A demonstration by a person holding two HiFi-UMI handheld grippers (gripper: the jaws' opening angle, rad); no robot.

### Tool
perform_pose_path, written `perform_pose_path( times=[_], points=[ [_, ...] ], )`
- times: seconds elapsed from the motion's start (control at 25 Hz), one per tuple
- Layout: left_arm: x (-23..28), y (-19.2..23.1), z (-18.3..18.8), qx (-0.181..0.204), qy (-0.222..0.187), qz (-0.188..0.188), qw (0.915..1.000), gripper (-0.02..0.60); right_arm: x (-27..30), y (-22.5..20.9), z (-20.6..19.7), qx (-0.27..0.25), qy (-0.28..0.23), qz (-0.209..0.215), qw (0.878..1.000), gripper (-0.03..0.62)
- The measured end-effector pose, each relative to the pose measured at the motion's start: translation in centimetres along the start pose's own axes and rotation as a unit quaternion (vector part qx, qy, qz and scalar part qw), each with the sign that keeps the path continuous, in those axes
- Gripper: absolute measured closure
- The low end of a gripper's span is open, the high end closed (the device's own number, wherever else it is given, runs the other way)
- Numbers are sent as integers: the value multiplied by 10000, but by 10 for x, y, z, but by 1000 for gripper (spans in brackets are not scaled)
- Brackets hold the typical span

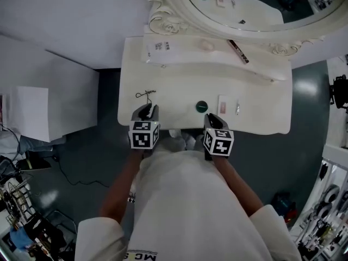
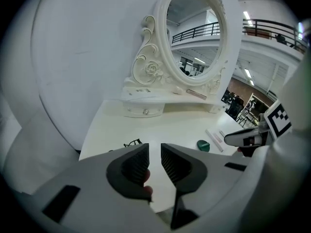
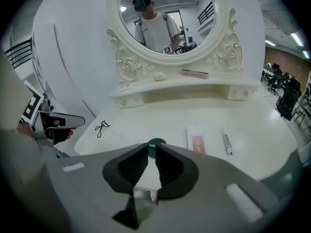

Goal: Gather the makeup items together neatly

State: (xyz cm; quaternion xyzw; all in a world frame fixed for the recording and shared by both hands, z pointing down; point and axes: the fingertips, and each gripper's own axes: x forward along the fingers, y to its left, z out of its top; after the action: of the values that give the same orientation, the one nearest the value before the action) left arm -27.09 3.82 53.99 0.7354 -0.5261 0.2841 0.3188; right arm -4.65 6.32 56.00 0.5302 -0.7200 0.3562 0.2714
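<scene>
My left gripper (image 1: 145, 111) is slightly open and my right gripper (image 1: 213, 118) is closed, both empty. The green compact (image 1: 202, 106), palette (image 1: 222, 103), tube (image 1: 237, 109) and curler (image 1: 145, 94) lie spread across the worktop (image 1: 179, 83). A careless nudge from me could push the compact off the near edge.

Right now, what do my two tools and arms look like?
The left tool and right tool match: grey bodies, black ribbed pads, each topped by a white cube printed with black square markers. No cables show. The person wears a white short-sleeved T-shirt, forearms bare.

Both forearms reach forward, grippers pitched down: left gripper (image 1: 145, 109) jaws slightly apart and empty, right gripper (image 1: 213, 117) jaws closed and empty.
</scene>
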Motion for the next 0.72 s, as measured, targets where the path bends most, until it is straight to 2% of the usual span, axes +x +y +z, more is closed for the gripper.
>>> perform_pose_path(
  times=[0.36, 0.6, 0.72],
  points=[
    [9, 14, 7, 986, 235, -231, 9946, 506, -1, 0, -6, 14, 94, 25, 10000, 546],
    [15, 23, 11, 1703, 283, -256, 9847, 506, -1, 4, -3, 196, 55, 127, 9997, 546],
    [18, 28, 8, 2079, 407, -298, 9769, 506, -2, 8, -3, 213, 48, 200, 9996, 547]
  ],
)
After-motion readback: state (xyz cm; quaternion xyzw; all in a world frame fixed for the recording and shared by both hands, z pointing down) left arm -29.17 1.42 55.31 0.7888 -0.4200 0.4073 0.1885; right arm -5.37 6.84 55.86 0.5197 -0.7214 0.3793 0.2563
